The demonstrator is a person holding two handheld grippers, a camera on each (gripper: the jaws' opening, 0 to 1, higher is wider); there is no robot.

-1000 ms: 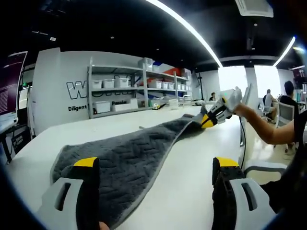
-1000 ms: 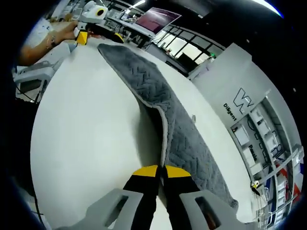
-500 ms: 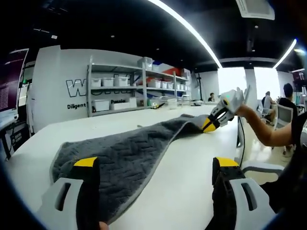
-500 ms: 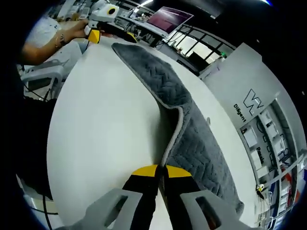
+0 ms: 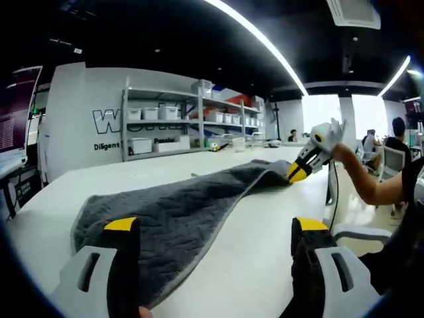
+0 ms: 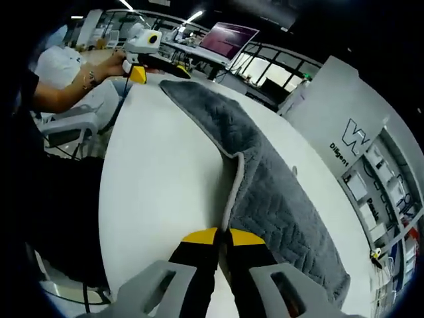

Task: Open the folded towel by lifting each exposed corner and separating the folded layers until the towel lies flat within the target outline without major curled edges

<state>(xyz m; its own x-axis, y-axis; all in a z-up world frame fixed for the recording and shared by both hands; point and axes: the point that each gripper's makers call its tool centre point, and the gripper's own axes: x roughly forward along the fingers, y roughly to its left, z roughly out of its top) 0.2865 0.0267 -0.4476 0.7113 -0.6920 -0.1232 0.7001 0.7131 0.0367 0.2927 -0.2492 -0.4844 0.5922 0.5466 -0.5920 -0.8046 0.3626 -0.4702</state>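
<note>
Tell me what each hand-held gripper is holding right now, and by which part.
The right hand-held gripper is shut on the grey towel, pinching its light-trimmed edge at one end. The left hand-held gripper stands open around the towel's opposite end, holding nothing.

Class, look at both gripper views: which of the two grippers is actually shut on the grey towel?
The right gripper: its fingers are pinched together on the towel edge. The left gripper stands wide open.

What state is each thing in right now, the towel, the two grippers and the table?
Towel: stretched long across the table, one end lifted, edge curled.
Right gripper: shut on the towel edge.
Left gripper: open, one jaw over the towel's near end.
Table: white, towel lying on it.
</note>
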